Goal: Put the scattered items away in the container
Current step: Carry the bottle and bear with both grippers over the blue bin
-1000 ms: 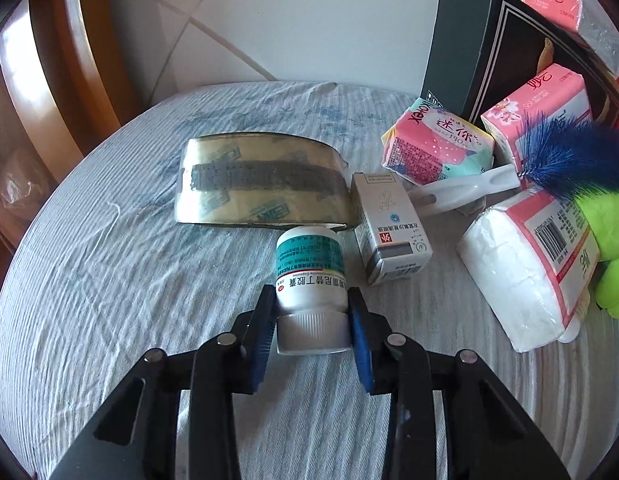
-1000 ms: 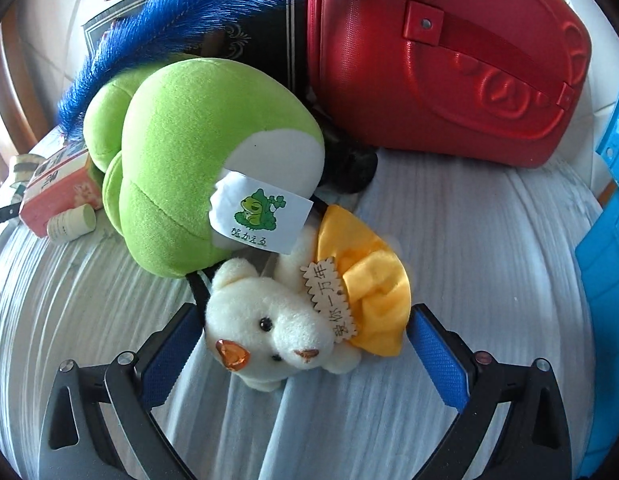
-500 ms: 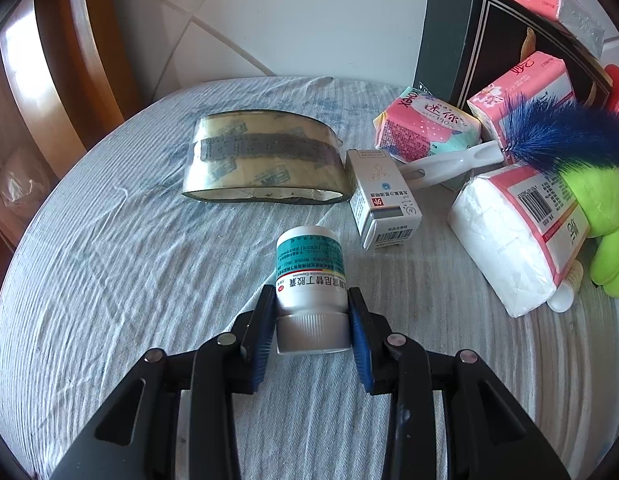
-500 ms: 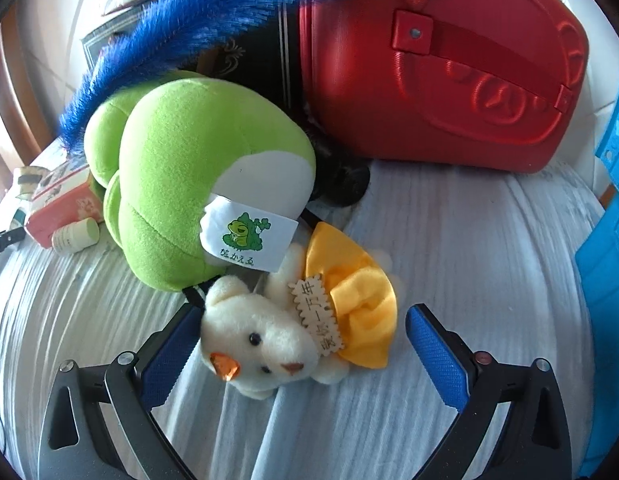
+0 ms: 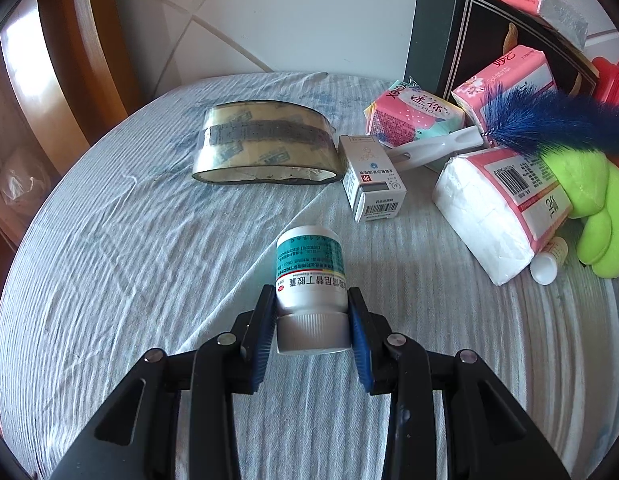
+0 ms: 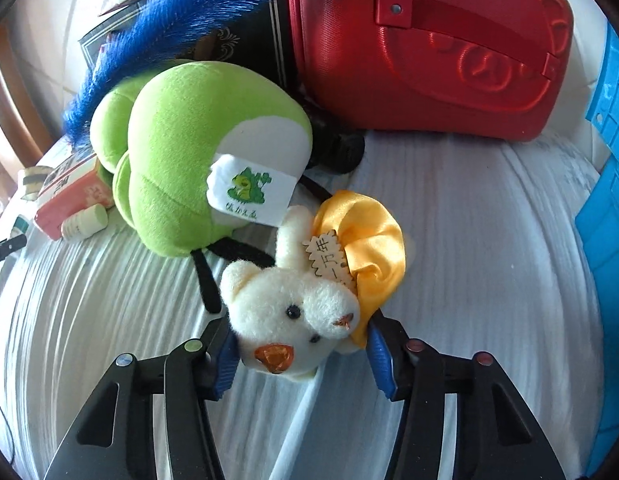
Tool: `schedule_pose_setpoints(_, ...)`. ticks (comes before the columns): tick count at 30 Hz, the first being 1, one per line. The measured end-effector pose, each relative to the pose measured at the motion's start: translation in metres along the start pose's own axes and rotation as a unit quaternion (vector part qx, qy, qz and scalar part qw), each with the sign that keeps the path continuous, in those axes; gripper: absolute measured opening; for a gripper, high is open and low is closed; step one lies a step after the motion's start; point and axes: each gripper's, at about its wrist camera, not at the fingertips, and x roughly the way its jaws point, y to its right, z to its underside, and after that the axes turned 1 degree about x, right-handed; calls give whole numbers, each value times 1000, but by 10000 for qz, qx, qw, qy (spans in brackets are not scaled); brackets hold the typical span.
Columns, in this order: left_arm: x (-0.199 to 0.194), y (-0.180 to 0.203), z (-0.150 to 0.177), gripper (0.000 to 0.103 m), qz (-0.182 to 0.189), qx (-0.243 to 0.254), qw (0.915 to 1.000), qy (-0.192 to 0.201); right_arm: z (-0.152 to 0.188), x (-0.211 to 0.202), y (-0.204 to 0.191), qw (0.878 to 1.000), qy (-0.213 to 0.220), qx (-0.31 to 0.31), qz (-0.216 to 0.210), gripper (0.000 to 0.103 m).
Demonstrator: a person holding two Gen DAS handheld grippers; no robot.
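In the left wrist view my left gripper [image 5: 311,300] is shut on a white medicine bottle [image 5: 309,264] with a teal label, its cap toward the camera, held over the blue-grey cloth [image 5: 129,280]. In the right wrist view the jaws of my right gripper [image 6: 297,332] are closing on a small white teddy bear [image 6: 285,300] in a yellow satin dress. Both blue pads [image 6: 225,356] touch its sides. The bear lies against a green plush frog [image 6: 177,148]. A blue plastic container [image 6: 609,216] shows at the right edge.
A roll of clear tape [image 5: 265,144], a small white carton [image 5: 373,184], pink tissue packs [image 5: 501,204], a blue feather duster [image 5: 549,120] and a black box [image 5: 441,36] crowd the far right. A red hard case [image 6: 429,52] stands behind the frog. A small vial [image 6: 85,222] lies at the left.
The right jaws have closed from wide open onto the bear, which now sits closer and turned. The left gripper with the bottle has drawn back from the tape roll and carton.
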Motion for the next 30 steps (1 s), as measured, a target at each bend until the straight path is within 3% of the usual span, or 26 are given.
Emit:
schedule_pose_setpoints(9,-46,1,35,34,50,115,9999,-96,34,-48,-33,9997,-202,40,-162,53)
schedule_pose_setpoints(12,-69,6,45,34,119,145,9997,-128,56,-68,-9,9995,-203,52,-232,53)
schedule_pose_setpoints(16,-101,8,53,34,177,98,9997,-132,66,-90,-14,9994,-192,13,-294,53)
schedule_pose_setpoints(30,-236,48,73,34,482,239,9985,88,109,-229,-28,9984,-21,101,-554,53)
